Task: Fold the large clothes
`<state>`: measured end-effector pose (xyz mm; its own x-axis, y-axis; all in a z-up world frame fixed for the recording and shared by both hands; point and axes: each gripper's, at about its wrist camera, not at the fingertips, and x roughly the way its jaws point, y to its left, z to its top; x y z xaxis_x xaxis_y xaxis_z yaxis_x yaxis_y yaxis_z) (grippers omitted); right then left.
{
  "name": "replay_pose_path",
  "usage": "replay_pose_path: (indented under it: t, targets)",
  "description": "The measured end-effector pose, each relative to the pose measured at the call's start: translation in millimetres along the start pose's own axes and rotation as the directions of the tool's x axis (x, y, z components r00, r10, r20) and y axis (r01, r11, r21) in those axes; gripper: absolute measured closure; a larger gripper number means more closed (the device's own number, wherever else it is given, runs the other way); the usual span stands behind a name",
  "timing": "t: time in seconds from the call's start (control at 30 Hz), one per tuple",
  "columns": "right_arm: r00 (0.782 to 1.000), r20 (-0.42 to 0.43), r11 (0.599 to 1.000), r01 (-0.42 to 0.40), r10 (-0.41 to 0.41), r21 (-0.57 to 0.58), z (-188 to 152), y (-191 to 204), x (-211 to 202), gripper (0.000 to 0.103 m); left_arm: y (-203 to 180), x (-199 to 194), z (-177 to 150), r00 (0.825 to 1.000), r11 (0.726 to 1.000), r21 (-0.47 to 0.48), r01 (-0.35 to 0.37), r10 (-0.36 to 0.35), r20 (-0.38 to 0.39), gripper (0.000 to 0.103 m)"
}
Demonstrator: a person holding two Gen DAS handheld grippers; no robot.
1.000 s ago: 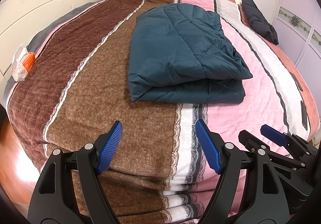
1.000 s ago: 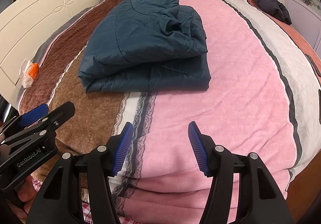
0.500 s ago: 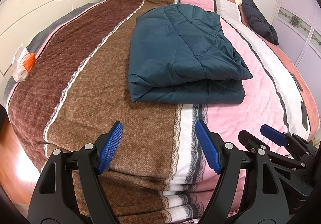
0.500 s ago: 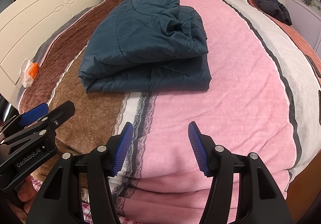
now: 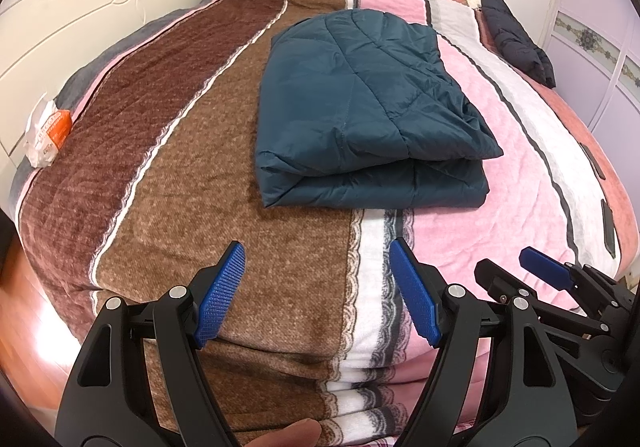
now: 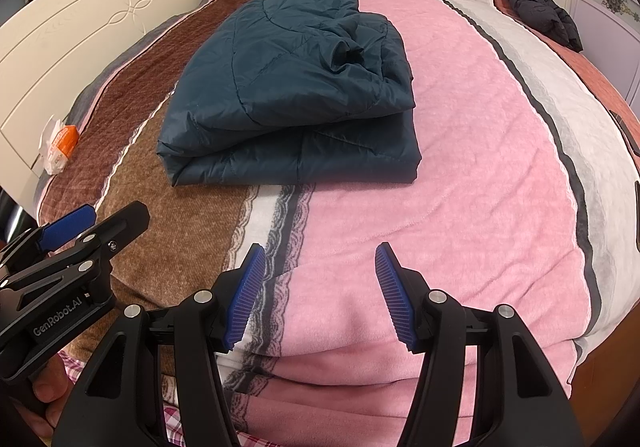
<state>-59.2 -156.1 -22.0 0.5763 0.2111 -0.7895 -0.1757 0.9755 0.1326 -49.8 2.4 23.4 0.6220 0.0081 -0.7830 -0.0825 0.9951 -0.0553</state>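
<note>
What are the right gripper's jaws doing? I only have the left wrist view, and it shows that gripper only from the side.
Observer: In the right wrist view the right gripper is open. Nothing is between its pads, and it is above the pink stripe of the blanket.
Operator: How does the folded jacket's right side look?
Observer: The teal jacket has a puckered hollow in its top layer near the far right corner. The right gripper is clear of it.

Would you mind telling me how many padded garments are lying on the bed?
2. A folded teal quilted jacket lies mid-bed, across the brown and pink stripes of the blanket. A dark navy puffer garment is bundled at the far right edge. Others may be out of view.
</note>
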Motion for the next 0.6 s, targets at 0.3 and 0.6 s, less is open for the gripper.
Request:
replay_pose_path:
  t: [0.3, 0.6]
  targets:
    - [1.000, -0.001, 1.000, 0.000, 0.000, 0.000, 0.3, -0.2, -0.4, 0.045, -1.8, -1.1, 0.1, 1.000, 1.000, 0.006, -0.001, 0.001, 0.003, 0.029]
    - [1.000, -0.001, 1.000, -0.001, 0.001, -0.004, 0.7, -0.1, -0.3, 0.045, -1.9, -1.2, -0.2, 1.000, 1.000, 0.006, 0.001, -0.001, 0.004, 0.031]
